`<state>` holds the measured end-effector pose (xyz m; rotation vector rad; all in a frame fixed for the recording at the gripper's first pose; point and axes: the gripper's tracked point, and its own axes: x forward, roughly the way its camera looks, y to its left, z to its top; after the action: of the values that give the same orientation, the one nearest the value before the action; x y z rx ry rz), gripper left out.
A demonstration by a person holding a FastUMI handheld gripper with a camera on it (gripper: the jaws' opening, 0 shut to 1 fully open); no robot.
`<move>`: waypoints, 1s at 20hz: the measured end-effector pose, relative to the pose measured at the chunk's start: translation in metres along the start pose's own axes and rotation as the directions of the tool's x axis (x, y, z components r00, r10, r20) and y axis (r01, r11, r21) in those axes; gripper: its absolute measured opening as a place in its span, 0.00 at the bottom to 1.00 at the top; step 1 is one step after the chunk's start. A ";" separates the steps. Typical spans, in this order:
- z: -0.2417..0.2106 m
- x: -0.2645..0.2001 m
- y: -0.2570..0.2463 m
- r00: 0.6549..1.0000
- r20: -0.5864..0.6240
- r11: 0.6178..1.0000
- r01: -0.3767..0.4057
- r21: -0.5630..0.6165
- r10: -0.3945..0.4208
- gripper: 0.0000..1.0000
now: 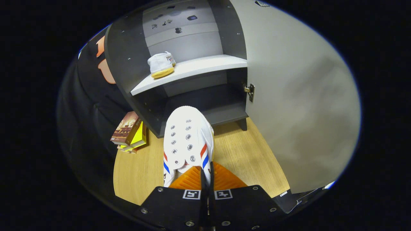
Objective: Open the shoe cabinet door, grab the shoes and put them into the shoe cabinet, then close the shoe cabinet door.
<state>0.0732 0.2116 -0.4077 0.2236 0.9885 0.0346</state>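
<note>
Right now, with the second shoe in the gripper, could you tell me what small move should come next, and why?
Probably carry the held shoe forward and up to the white shelf. The gripper is shut on its side wall, the cabinet door stands open, and the first shoe sits at the shelf's left, with room beside it.

Staged recording booth, not a real home. Small shoe cabinet (192, 73) sits on a wood-grain worktop (244, 154) with its door (298, 96) swung open at 3 o'clock, black cloth wall (86, 106) at 9 o'clock, stacked boxes (130, 131) left of the cabinet base as props. One white sneaker (161, 64) on the shelf (199, 69).
</note>
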 end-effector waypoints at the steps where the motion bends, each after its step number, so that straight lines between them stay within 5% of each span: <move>1: 0.009 -0.003 0.002 1.000 0.010 1.000 0.001 -0.004 -0.001 0.01; 20: 0.182 -0.029 0.023 0.967 0.249 0.997 0.069 -0.022 -0.062 0.01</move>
<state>0.2097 0.1987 -0.2829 0.1620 0.7443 -0.0379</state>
